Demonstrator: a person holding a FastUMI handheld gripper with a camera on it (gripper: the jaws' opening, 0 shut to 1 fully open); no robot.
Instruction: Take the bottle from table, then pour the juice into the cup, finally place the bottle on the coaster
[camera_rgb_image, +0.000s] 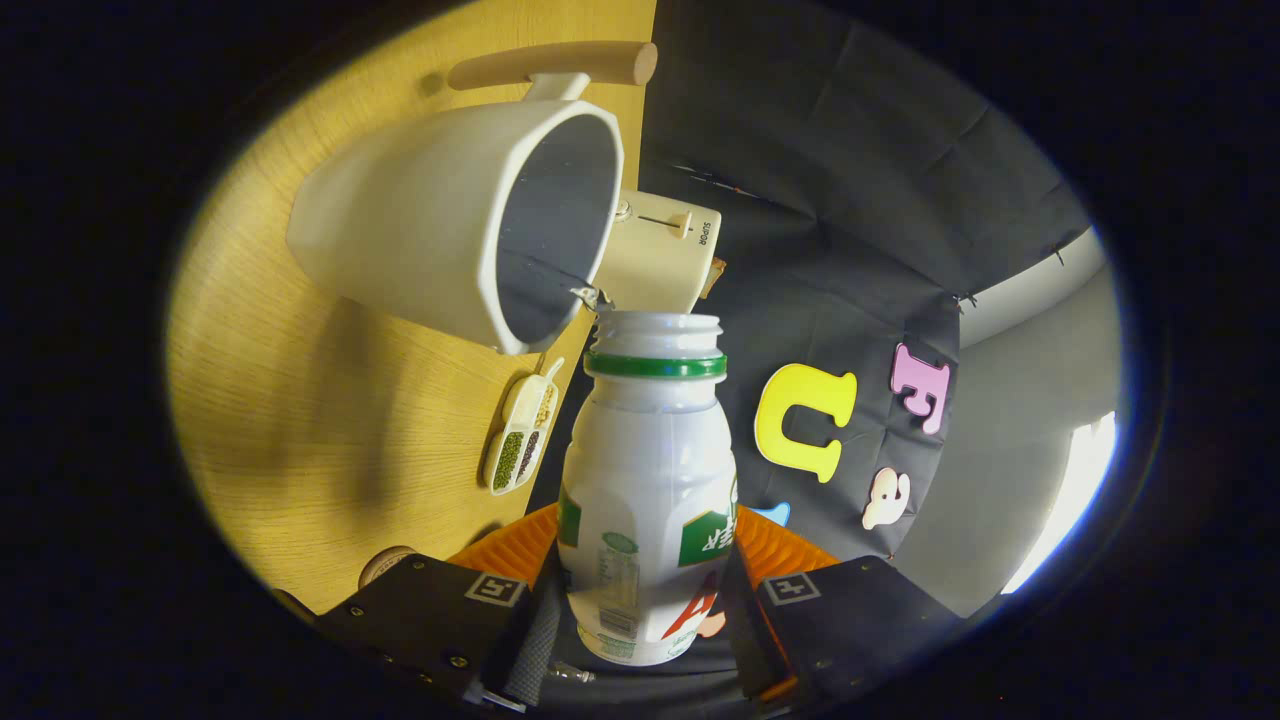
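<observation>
My gripper (645, 610) is shut on a white plastic bottle (648, 470) with a green neck ring and an open, capless mouth. The whole view is rolled sideways, so the bottle is tipped over. Its mouth sits right at the rim of a large white cup (440, 230) with a wooden handle, which stands on the wooden table (300, 420). The cup's grey inside faces me. A round coaster (385, 565) peeks out beside the left finger, mostly hidden by it.
A cream toaster (665, 255) stands behind the cup near the table's edge. A small white divided scoop (520, 435) holding green and dark beans lies on the table between the cup and the bottle.
</observation>
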